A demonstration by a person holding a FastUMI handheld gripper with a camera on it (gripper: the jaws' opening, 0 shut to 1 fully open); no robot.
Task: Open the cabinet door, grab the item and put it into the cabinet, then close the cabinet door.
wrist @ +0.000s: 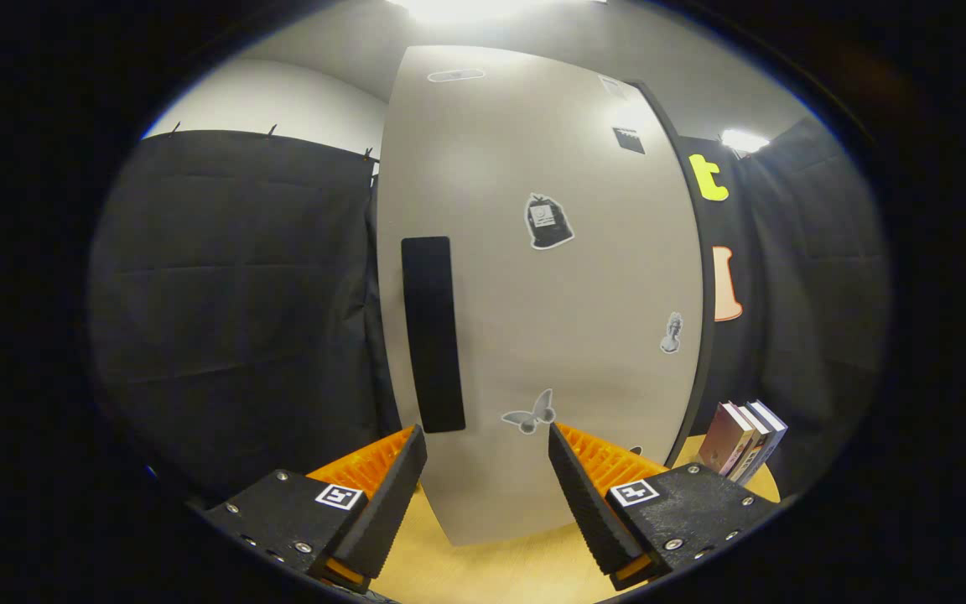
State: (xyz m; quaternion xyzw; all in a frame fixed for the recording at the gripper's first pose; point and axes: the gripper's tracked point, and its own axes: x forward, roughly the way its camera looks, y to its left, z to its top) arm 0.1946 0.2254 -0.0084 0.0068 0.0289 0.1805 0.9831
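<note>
Bright ceiling glare overhead washes out the top — fisheye bends edges, centre stays sharp.

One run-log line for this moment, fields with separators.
stage: approach | cabinet door: shut | handle: beyond left finger | gripper: open, empty | books: right of cabinet

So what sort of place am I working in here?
Likely a staged test booth, not a home: black cloth walls, a lone grey cabinet door on a wooden tabletop, some books beside it. The claw is open.
</note>
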